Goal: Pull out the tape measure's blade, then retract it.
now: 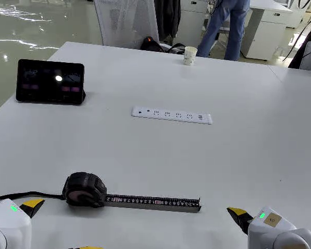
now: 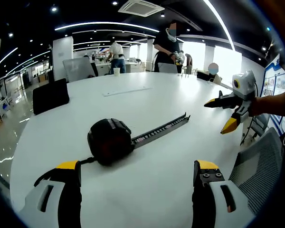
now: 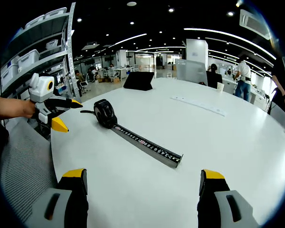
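Yellow-tipped and spread wide, the jaws of your left gripper (image 2: pixel 137 167) hold nothing. In the head view it sits at 7 o'clock, just short of the tape measure (image 1: pixel 84 190). Your right gripper (image 3: pixel 144 175) is at 5 o'clock, its jaws also parted with nothing between them.

Between the two grippers, the tape measure lies on the white table (image 1: pixel 259 155). Its black case rests at 7 o'clock of the head view, and the blade (image 1: pixel 153 201) is drawn out flat along the tabletop toward 3 o'clock. The end hook (image 1: pixel 198 204) rests on the surface, near your right gripper but apart from it. A thin black cord (image 1: pixel 20 196) trails from the case toward 9 o'clock, running toward your left gripper. Neither gripper touches the case or the blade.

Farther out, near the centre, a white power strip (image 1: pixel 171 115) lies flat. Beyond it a dark tablet (image 1: pixel 50 81) stands propped at 10 o'clock. A paper cup (image 1: pixel 190 55) stands at 12 o'clock near the far edge. Past the table stands a person (image 1: pixel 225 26) in jeans.
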